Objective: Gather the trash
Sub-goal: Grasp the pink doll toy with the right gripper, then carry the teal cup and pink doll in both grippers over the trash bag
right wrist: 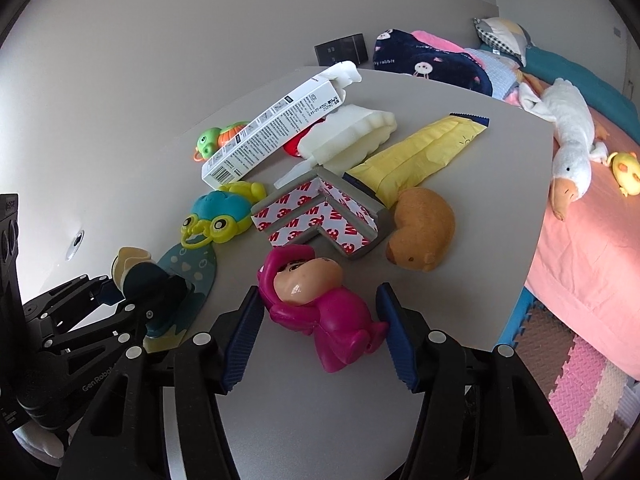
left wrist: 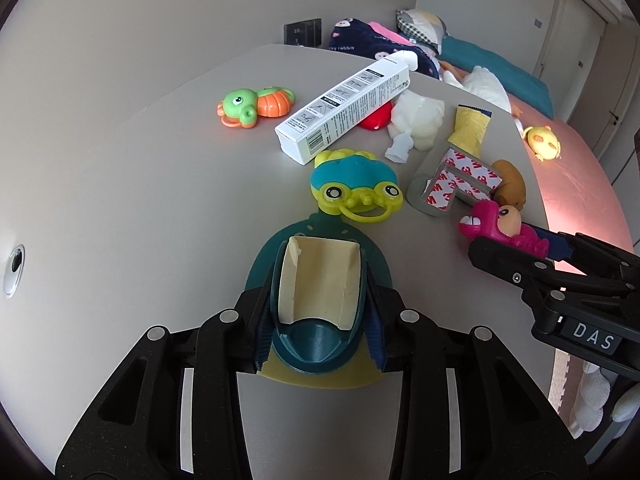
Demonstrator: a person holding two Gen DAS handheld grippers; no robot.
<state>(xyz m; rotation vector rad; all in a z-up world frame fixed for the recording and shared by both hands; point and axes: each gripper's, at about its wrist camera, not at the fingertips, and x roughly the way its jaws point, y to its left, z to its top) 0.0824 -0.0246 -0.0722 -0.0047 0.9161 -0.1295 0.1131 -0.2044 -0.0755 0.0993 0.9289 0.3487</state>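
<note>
Now pink figure [right wrist: 320, 304] lies between right gripper [right wrist: 320, 332] pads, untouched.

We see our right gripper [right wrist: 318, 332] straddling a pink figurine [right wrist: 320, 304] lying on the grey table [right wrist: 460, 300], blue pads [right wrist: 394, 336] not pressing it.

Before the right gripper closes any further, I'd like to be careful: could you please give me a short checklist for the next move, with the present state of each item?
1. Left gripper shut on the teal holder: ok.
2. Pink figure lies between the right gripper pads: ok.
3. Right pads pressing on the figure: not ok; a gap shows on both sides.
4. Corner guard and brown plush outside the jaws: ok.
5. Figure counts as trash: cannot tell.
6. Trash bin in view: not ok.
</note>
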